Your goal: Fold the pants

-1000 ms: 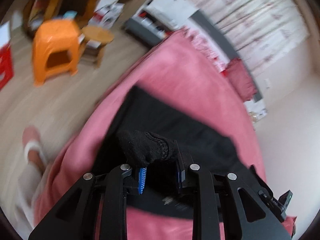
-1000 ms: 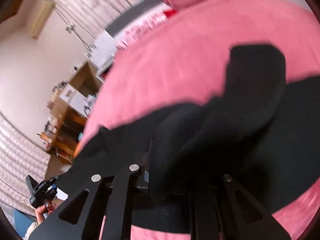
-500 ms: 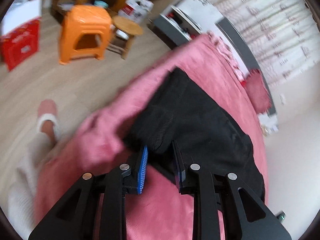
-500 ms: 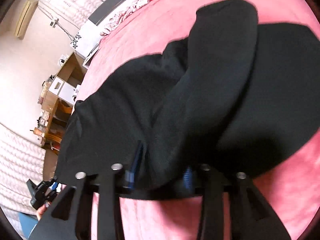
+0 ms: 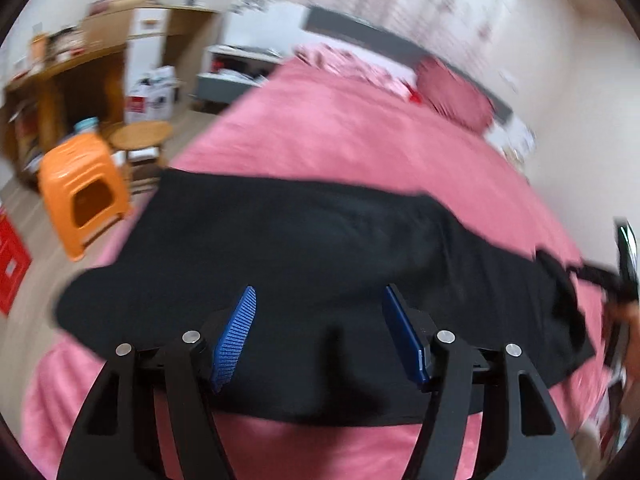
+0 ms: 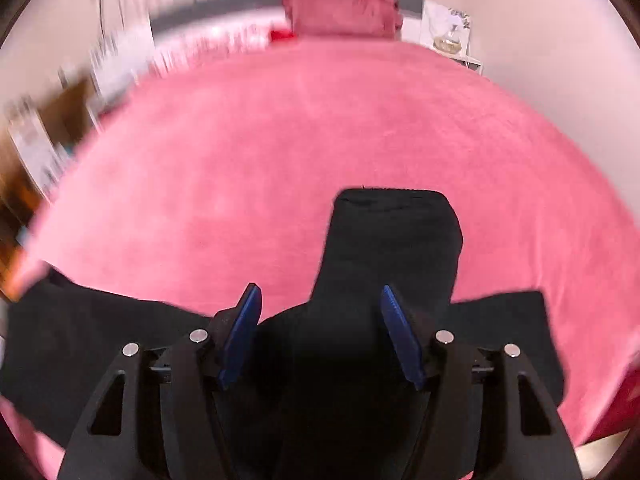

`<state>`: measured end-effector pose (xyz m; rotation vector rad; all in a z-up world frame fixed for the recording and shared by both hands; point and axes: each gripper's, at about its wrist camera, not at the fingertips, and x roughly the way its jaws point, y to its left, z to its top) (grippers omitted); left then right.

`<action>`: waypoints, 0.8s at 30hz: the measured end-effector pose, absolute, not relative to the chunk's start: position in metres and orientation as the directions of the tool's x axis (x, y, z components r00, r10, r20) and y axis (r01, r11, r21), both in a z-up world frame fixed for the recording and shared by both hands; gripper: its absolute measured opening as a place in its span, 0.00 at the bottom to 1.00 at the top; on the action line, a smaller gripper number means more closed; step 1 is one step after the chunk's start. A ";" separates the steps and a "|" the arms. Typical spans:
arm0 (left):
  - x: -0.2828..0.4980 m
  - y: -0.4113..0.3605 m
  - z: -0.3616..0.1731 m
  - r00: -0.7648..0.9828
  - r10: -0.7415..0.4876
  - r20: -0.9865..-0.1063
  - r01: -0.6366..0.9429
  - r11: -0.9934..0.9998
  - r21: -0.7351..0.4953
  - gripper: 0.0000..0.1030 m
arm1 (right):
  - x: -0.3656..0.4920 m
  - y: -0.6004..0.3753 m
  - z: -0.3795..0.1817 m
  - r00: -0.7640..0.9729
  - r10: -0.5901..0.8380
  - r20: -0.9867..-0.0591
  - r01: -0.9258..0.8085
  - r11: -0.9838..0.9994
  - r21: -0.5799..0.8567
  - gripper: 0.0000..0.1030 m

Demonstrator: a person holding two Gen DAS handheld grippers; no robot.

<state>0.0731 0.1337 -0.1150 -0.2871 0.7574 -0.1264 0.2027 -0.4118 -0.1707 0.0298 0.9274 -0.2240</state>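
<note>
Black pants (image 5: 304, 240) lie spread across the near part of a pink bed (image 5: 360, 132). My left gripper (image 5: 318, 300) is open and empty, just above the pants' near edge. In the right wrist view the pants (image 6: 392, 248) show a folded part reaching away over the bed (image 6: 280, 140). My right gripper (image 6: 320, 298) is open and empty above that fold. The right gripper also shows at the far right of the left wrist view (image 5: 624, 280), beside the pants' end.
An orange plastic stool (image 5: 82, 192) and a small round wooden table (image 5: 140, 136) stand on the floor left of the bed. Wooden shelves (image 5: 60, 80) line the wall behind. A red pillow (image 6: 340, 12) lies at the bed's head. A red box (image 5: 10, 264) stands at far left.
Both grippers have opened and let go of the black pants, which now lie flat on the bed. Both cameras have swung up to face along the bed.
</note>
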 end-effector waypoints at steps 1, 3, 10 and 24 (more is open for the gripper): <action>0.079 0.126 -0.122 0.707 -0.230 -0.669 0.018 0.952 -0.307 0.62 | 0.213 -0.413 -0.177 0.541 -0.204 -0.816 0.230 0.969 -0.090 0.59; 0.091 0.118 -0.133 0.677 -0.235 -0.698 0.001 0.948 -0.317 0.65 | 0.223 -0.424 -0.191 0.481 -0.244 -0.842 0.282 0.952 -0.115 0.58; 0.090 0.097 -0.149 0.671 -0.219 -0.709 0.037 0.964 -0.262 0.83 | 0.237 -0.428 -0.213 0.421 -0.373 -0.827 0.271 0.922 -0.277 0.58; 0.076 0.092 -0.157 0.695 -0.226 -0.683 0.071 0.966 -0.247 0.89 | 0.163 -0.517 -0.163 0.612 -0.214 -0.761 0.385 0.922 0.050 0.06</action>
